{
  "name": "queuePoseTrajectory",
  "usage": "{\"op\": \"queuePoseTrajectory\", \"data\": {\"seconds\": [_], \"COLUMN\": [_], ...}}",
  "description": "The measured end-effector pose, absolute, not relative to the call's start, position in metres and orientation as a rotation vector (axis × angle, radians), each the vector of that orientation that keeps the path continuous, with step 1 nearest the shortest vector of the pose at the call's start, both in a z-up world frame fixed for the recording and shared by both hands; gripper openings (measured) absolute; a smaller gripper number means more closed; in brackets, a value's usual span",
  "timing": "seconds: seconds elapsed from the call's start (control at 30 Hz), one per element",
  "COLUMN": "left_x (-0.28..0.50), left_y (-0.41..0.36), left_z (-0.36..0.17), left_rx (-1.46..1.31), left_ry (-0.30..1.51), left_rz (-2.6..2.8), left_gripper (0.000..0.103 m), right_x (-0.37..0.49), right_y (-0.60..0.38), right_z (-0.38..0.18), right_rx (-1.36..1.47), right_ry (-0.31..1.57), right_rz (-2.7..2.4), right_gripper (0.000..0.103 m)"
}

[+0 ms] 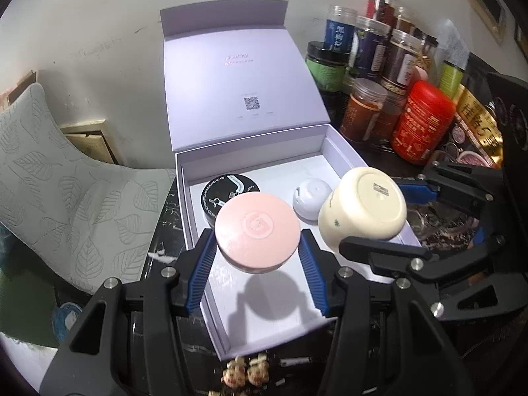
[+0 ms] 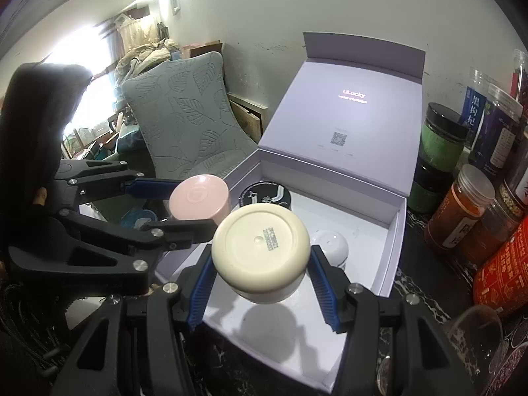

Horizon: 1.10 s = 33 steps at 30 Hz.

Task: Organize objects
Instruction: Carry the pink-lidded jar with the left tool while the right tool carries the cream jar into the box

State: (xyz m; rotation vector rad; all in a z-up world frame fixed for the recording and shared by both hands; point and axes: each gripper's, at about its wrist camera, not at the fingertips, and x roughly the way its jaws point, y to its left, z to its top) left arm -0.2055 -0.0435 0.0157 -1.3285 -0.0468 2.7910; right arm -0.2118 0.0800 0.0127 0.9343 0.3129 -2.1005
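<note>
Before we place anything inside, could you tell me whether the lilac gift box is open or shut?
Open: the lilac cardboard gift box has its hinged lid standing back, showing the white interior.

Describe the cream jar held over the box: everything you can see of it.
The cream jar is a squat, round, glossy container that looks ceramic or plastic. It is tipped so its flat, ringed base faces the camera, with a small printed code on it. A faint green mark shows on its side in the left wrist view. The right tongs are shut on it, blue ribbed pads pressing opposite sides. It hangs above the open lilac box's white floor, casting a shadow there, near the small white dome.
</note>
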Motion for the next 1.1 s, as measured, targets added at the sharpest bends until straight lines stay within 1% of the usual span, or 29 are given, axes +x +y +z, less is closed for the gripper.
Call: {"op": "queuePoseTrajectory", "data": {"seconds": [0.13,0.37,0.67,0.83,1.1], "left_x": [-0.224,-0.252,-0.283,-0.293,-0.299], "left_y": [-0.047,-0.052,-0.055,-0.060,-0.064], "left_z": [0.009,0.011,0.012,-0.001,-0.013], "left_rx": [-1.346,-1.330,-1.328,-1.360,-1.410], "left_ry": [-0.069,-0.101,-0.088,-0.124,-0.100], "left_rz": [2.790,2.807,2.830,2.810,2.801], "left_gripper": [0.050,0.050,0.050,0.050,0.050], "right_x": [-0.225,-0.249,-0.280,-0.290,-0.305], "right_y": [0.078,0.077,0.082,0.084,0.078], "right_z": [0.011,0.010,0.006,-0.002,-0.011], "right_rx": [0.950,0.971,1.008,1.036,1.065], "right_ry": [0.312,0.260,0.180,0.161,0.159], "right_rz": [-2.129,-2.145,-2.172,-2.181,-2.252], "right_gripper": [0.056,0.056,0.057,0.056,0.057]}}
